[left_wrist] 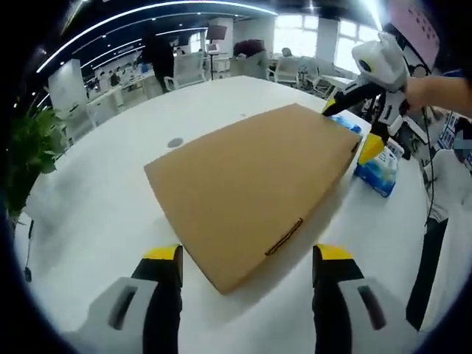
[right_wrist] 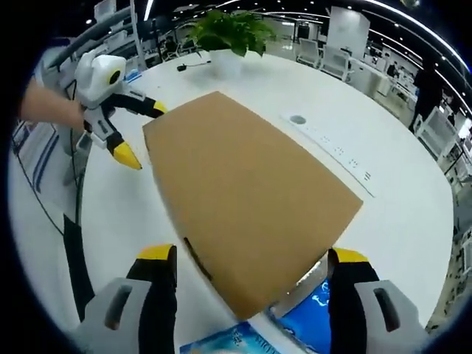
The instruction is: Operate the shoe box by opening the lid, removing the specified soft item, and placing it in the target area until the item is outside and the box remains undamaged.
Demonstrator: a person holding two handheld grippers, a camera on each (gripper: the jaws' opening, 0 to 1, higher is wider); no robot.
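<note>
Open-plan office all round you: desks and chairs (left_wrist: 188,68) beyond the white table (left_wrist: 96,214), a person (left_wrist: 158,55) standing far off past your left gripper, big windows behind. White table was round-edged and mostly bare.

Shoe box (left_wrist: 254,188) lay flat on the table, lid shut, brown cardboard top facing up. It sat between your two grippers, one corner pointing into the gap of your left gripper (left_wrist: 247,269). Left jaws stood apart, holding nothing, yellow tips just short of that corner. A slot-like tab (left_wrist: 284,237) showed on the box edge nearest them.

Your right gripper (left_wrist: 354,125) appeared at the far corner of the box in the left gripper view, your hand (left_wrist: 428,92) on it, jaws spread, one over the box corner and one beside the box edge; whether either touched the cardboard was unclear. In the right gripper view its jaws were apart with the near box corner between them.

Blue-and-white soft pack (left_wrist: 377,168) lay on the table right by that corner, partly under the box edge, close to the right gripper's tips. This was the clutter crowding that side.

Potted plant (right_wrist: 221,33) stood on the table beyond the box from the right gripper. A small round grey disc (right_wrist: 297,119) and a strip of flush sockets (right_wrist: 343,153) sat in the tabletop to the right of the box in that view. Dark cable (right_wrist: 70,236) trailed near the table edge, on the left gripper's side.
</note>
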